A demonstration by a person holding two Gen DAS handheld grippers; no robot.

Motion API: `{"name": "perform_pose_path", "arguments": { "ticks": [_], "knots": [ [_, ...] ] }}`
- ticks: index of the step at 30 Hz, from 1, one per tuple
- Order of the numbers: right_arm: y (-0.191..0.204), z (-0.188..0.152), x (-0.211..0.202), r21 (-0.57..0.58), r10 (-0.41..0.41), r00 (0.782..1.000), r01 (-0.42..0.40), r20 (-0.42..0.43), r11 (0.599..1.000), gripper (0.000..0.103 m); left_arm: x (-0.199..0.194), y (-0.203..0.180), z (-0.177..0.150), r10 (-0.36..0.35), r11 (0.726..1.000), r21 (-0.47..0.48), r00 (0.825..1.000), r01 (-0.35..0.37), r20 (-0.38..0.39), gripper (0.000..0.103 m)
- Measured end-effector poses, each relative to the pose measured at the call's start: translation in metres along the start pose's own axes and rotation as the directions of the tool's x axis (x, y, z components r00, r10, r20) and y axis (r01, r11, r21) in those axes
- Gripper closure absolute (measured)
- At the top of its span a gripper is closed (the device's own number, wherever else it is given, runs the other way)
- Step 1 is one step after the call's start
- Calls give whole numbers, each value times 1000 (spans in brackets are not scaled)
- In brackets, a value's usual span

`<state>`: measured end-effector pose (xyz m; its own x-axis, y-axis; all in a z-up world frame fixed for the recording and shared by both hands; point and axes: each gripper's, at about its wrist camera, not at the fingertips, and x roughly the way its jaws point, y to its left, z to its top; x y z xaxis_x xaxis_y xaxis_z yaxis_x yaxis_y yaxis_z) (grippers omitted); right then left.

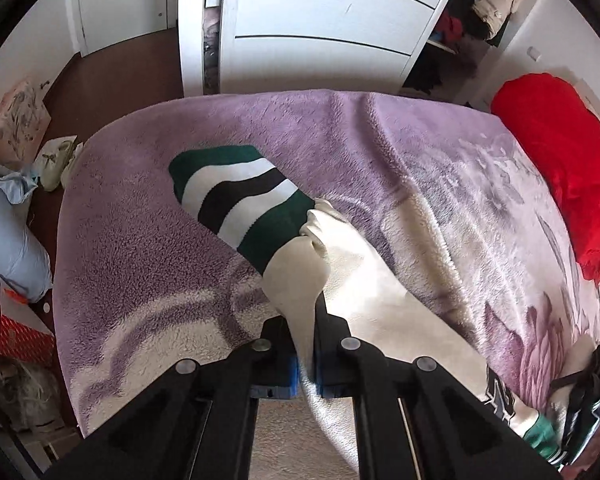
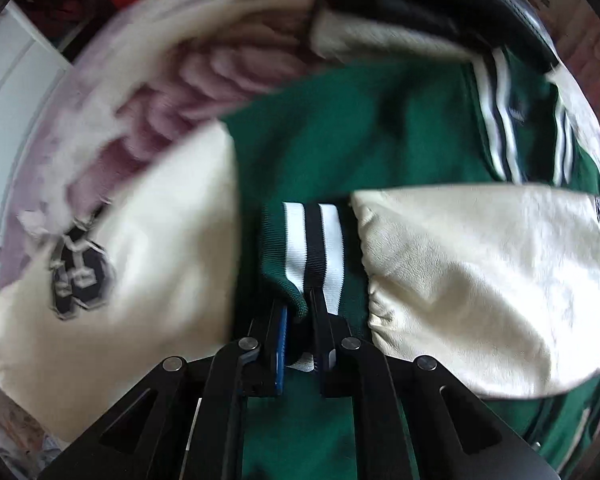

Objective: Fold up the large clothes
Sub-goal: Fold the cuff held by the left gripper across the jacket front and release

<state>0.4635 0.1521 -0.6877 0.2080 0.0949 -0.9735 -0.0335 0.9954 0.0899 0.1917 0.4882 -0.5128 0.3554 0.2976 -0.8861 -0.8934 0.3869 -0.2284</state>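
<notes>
Both sleeves of the varsity jacket [image 2: 340, 136] are in play at once. The left gripper [image 1: 302, 320] has its jaws pinched tight on the cream leather sleeve [image 1: 296, 276], just behind the gather where the striped cuff [image 1: 240, 200] begins; that cuff, green, white and black, hangs out ahead of the fingers over the purple fleece blanket [image 1: 140, 240] on the bed. The right gripper [image 2: 304, 312] is clamped on the ribbed edge of the other cuff [image 2: 312, 240], which lies on the green body of the jacket with its own cream sleeve [image 2: 480, 280] stretching off to the right across the chest.

So the jacket lies spread on the bed, body down the middle. The other cream sleeve, with a dark number patch [image 2: 80, 276], shows at the left of the right wrist view, though that part is blurred.

My read: this is the sleeve-folding step. The right-hand sleeve looks already brought across the body. The left-hand one is out to the side, off the body.

What the next move calls for, I'd judge, is a carry of the left-held sleeve inward over the green panel, kept flat, before either grip lets go. Leather is stiff and slick, so it may spring back.

A red bundle [image 1: 560, 168] sits at the far side of the bed, well apart.
</notes>
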Motion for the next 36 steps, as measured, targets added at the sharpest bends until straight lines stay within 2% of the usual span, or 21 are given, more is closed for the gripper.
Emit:
{"name": "perform_pose_path", "arguments": {
  "ticks": [2,4,6,8,9,10,11,12,14,15,16,18,19,20,22,25,27,29,32,33,36],
  "knots": [
    [0,-3,16,13,17,998,-16,-66,1000,92,2,0,-2,6,1000,-11,1000,-6,-14,100],
    [-7,-4,22,34,85,992,-82,-96,996,88,-1,-1,-2,3,1000,-11,1000,-4,-10,100],
    [-15,-5,20,74,216,971,-209,-103,975,88,-5,-7,-2,4,1000,9,1000,-4,9,100],
    [-25,-10,16,105,308,941,-296,-139,950,80,-11,-14,-1,6,1000,22,1000,-6,22,100],
    [-31,-12,13,114,331,932,-317,-147,942,63,-17,-18,1,-3,1000,24,1000,2,31,100],
    [-37,-15,8,119,346,926,-331,-149,936,41,-22,-21,2,-11,1000,26,999,10,40,100],
    [-42,-16,3,117,334,931,-319,-145,940,34,-29,-26,4,-20,999,34,998,18,55,100],
    [-52,-19,-5,112,300,946,-287,-126,951,32,-38,-35,7,-32,998,54,996,28,78,100],
    [-75,-19,-21,103,186,977,-176,-103,979,30,-53,-48,10,-48,995,90,992,38,113,100],
    [-87,-20,-26,95,95,990,-85,-102,992,23,-63,-59,11,-62,992,118,988,46,139,101],
    [-99,-22,-28,95,25,995,-16,-101,995,14,-71,-66,10,-67,990,135,986,46,155,101],
    [-123,-26,-26,103,-50,993,61,-111,993,6,-91,-86,9,-88,982,179,977,53,192,101],
    [-133,-28,-20,96,-73,987,87,-140,992,6,-102,-97,7,-104,977,202,972,61,209,101],
    [-143,-29,-9,102,-53,981,73,-186,992,6,-113,-109,5,-119,971,228,967,67,225,101],
    [-166,-31,0,193,55,974,-12,-222,981,6,-134,-132,-3,-153,957,279,955,79,254,101],
    [-201,-32,-15,322,153,979,-103,-134,941,6,-167,-172,-25,-213,923,373,933,94,290,101],
    [-224,-35,-26,347,152,985,-115,-82,931,6,-185,-200,-47,-254,896,430,922,112,290,101],
    [-255,-43,-35,382,165,985,-132,-55,914,6,-201,-233,-80,-299,856,500,913,128,278,101],
    [-306,-56,-45,447,204,978,-164,-41,879,6,-218,-289,-152,-376,775,604,903,183,209,101],
    [-313,-49,-39,456,202,979,-163,-39,875,6,-221,-303,-174,-395,750,629,901,202,181,101],
    [-373,-67,-56,491,173,985,-138,-26,860,6,-224,-356,-267,-449,641,709,893,292,38,101]
  ]
}}
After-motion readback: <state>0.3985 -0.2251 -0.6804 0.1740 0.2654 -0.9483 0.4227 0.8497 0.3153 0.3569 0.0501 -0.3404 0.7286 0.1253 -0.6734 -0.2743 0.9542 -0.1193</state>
